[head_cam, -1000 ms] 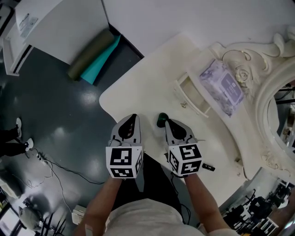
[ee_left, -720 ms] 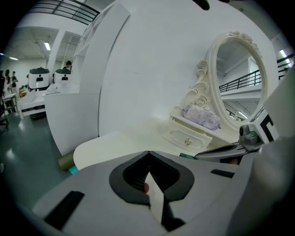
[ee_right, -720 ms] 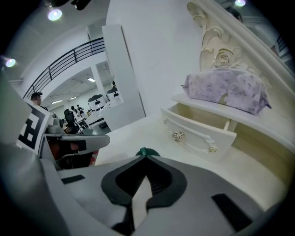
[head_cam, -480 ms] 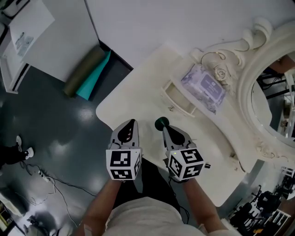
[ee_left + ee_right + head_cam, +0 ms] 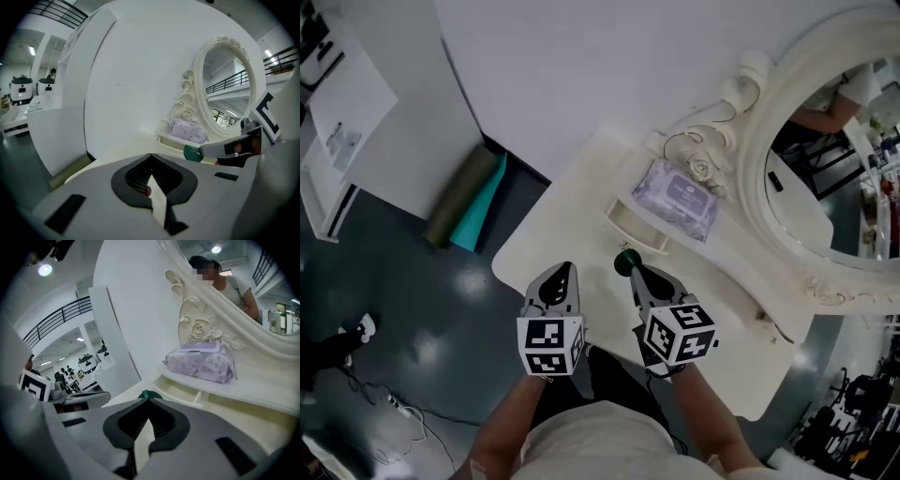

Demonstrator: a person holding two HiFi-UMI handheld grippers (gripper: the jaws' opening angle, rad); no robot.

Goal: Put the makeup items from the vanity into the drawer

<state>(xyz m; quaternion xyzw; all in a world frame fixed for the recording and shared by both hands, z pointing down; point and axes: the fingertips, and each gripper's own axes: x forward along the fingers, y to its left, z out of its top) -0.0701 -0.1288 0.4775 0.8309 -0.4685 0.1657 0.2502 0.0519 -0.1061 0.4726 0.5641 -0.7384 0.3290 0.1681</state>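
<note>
Jaws of the right gripper (image 5: 635, 273) pinch a small dark green round makeup pot (image 5: 627, 262) over the cream vanity top (image 5: 567, 211), near the little open cream drawer (image 5: 630, 223). Nothing shows inside it yet. The left gripper (image 5: 564, 272) is closed and empty.

**Free room**
- Bare vanity top (image 5: 567, 211), centre-left of frame, from its front edge up to the open drawer (image 5: 630, 228).
- Drawer mouth faces up, nothing over it.

**Obstacles**
- 1 wipes pack (image 5: 680, 197) just behind the drawer.
- Carved mirror frame (image 5: 741, 103), upper right.
- 2 grippers low centre, side by side and apart: left gripper (image 5: 566, 269) and right gripper (image 5: 636, 272).
- Green-capped item (image 5: 625, 261) pinched at the right gripper's tips, near the drawer front.
</note>
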